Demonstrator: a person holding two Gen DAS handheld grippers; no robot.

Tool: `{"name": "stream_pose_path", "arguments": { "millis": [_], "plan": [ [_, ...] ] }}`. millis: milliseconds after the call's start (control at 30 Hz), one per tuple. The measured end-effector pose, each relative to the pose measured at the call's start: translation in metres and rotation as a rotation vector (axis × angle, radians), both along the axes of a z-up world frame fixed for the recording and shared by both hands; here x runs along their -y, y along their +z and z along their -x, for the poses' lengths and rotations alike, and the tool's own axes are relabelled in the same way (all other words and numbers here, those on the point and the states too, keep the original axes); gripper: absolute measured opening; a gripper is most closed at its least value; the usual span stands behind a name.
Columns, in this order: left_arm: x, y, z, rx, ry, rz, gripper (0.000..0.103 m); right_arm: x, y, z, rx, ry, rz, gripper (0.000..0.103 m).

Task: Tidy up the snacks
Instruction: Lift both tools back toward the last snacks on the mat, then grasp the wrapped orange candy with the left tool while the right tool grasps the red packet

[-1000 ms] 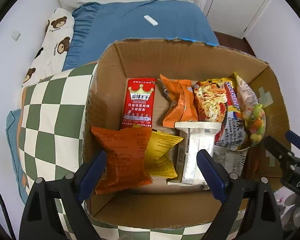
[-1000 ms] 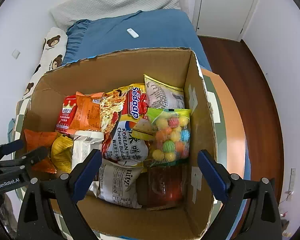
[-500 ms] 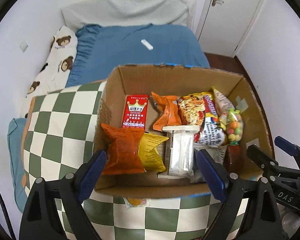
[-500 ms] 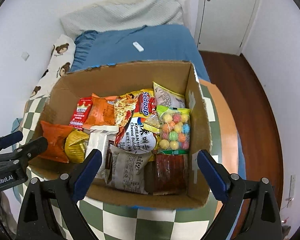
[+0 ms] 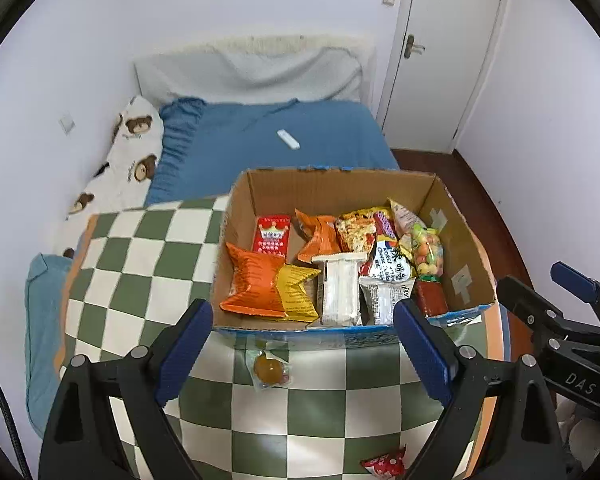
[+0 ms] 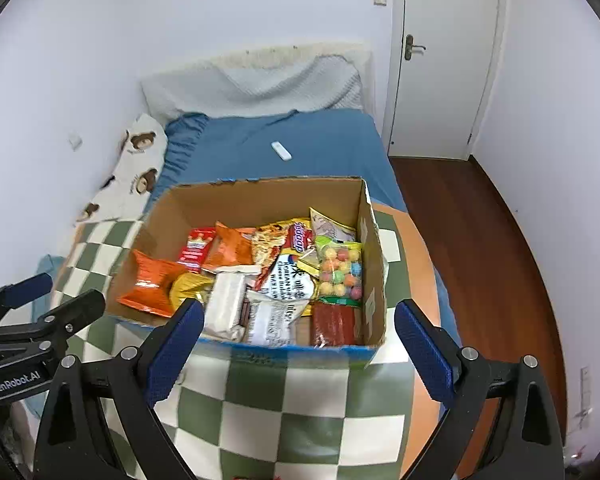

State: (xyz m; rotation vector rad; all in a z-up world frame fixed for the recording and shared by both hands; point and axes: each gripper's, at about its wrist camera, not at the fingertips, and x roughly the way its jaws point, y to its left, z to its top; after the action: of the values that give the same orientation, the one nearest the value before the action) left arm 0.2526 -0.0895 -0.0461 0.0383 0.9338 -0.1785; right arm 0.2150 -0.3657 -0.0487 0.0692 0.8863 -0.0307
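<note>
An open cardboard box (image 5: pixel 342 188) (image 6: pixel 374 284) stands on a green-and-white checked cloth (image 5: pixel 132 264) (image 6: pixel 284 412) and holds several snack packets: an orange bag (image 5: pixel 256 284), a yellow bag (image 5: pixel 296 292), a white bar (image 5: pixel 340 288), a red pack (image 5: pixel 272 234), a candy-ball bag (image 5: pixel 426 250) (image 6: pixel 340 268). A small clear-wrapped sweet (image 5: pixel 268 368) and a red wrapper (image 5: pixel 384 462) lie on the cloth outside the box. My left gripper (image 5: pixel 304 348) is open and empty, above the cloth in front of the box. My right gripper (image 6: pixel 296 344) is open and empty, in front of the box.
A blue bed (image 5: pixel 276 148) with a white remote (image 5: pixel 288 139) lies behind the box. A bear-print pillow (image 5: pixel 128 160) is at left. A white door (image 5: pixel 440 56) and wooden floor (image 6: pixel 480 240) are at right.
Both grippers have pulled back and up from over the box. The box now looks smaller and the loose sweets on the cloth have come into view.
</note>
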Motion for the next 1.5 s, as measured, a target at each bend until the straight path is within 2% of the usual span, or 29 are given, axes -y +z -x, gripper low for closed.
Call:
{"name": "stream_pose_path", "arguments": {
  "millis": [267, 367, 433, 533, 600, 767, 933, 1000, 1100, 1133, 1200, 1267, 1367, 1400, 1467, 1500],
  "plan": [
    [-0.01, 0.019, 0.027, 0.062, 0.021, -0.005, 0.092, -0.007, 0.021, 0.039, 0.05, 0.008, -0.038, 0.098],
    [-0.018, 0.015, 0.037, 0.056, 0.031, -0.009, 0.092, -0.009, 0.015, 0.05, 0.036, 0.017, -0.085, 0.098],
    [-0.023, 0.006, 0.044, 0.041, 0.041, -0.022, 0.092, -0.009, 0.0, 0.057, 0.0, 0.024, -0.128, 0.098],
    [-0.032, -0.022, 0.055, -0.011, 0.054, -0.069, 0.092, -0.01, -0.039, 0.068, -0.102, 0.031, -0.189, 0.093],
    [-0.041, -0.051, 0.06, -0.082, 0.059, -0.1, 0.092, -0.012, -0.075, 0.074, -0.196, 0.029, -0.249, 0.073],
    [-0.058, -0.106, 0.067, -0.194, 0.074, -0.156, 0.092, -0.017, -0.155, 0.096, -0.377, -0.028, -0.355, 0.072],
    [-0.063, -0.141, 0.062, -0.264, 0.072, -0.188, 0.092, -0.025, -0.218, 0.11, -0.511, -0.087, -0.413, 0.072],
    [-0.064, -0.153, 0.054, -0.295, 0.083, -0.172, 0.092, -0.031, -0.24, 0.112, -0.544, -0.113, -0.423, 0.071],
    [-0.064, -0.167, 0.037, -0.337, 0.112, -0.129, 0.092, -0.041, -0.26, 0.112, -0.538, -0.138, -0.39, 0.062],
    [-0.064, -0.17, 0.032, -0.345, 0.117, -0.112, 0.092, -0.043, -0.262, 0.112, -0.528, -0.14, -0.375, 0.06],
    [-0.062, -0.178, 0.015, -0.367, 0.129, -0.055, 0.092, -0.047, -0.261, 0.111, -0.506, -0.129, -0.346, 0.046],
    [-0.058, -0.187, -0.001, -0.377, 0.127, -0.012, 0.092, -0.046, -0.257, 0.106, -0.49, -0.124, -0.332, 0.037],
    [-0.056, -0.201, -0.022, -0.402, 0.128, 0.056, 0.092, -0.045, -0.251, 0.101, -0.472, -0.12, -0.3, 0.031],
    [-0.056, -0.207, -0.028, -0.409, 0.135, 0.083, 0.09, -0.045, -0.249, 0.097, -0.469, -0.121, -0.289, 0.03],
    [-0.058, -0.216, -0.036, -0.425, 0.14, 0.111, 0.077, -0.046, -0.246, 0.091, -0.461, -0.12, -0.269, 0.03],
    [-0.057, -0.22, -0.039, -0.437, 0.136, 0.118, 0.075, -0.047, -0.245, 0.089, -0.461, -0.12, -0.266, 0.03]
  ]
}}
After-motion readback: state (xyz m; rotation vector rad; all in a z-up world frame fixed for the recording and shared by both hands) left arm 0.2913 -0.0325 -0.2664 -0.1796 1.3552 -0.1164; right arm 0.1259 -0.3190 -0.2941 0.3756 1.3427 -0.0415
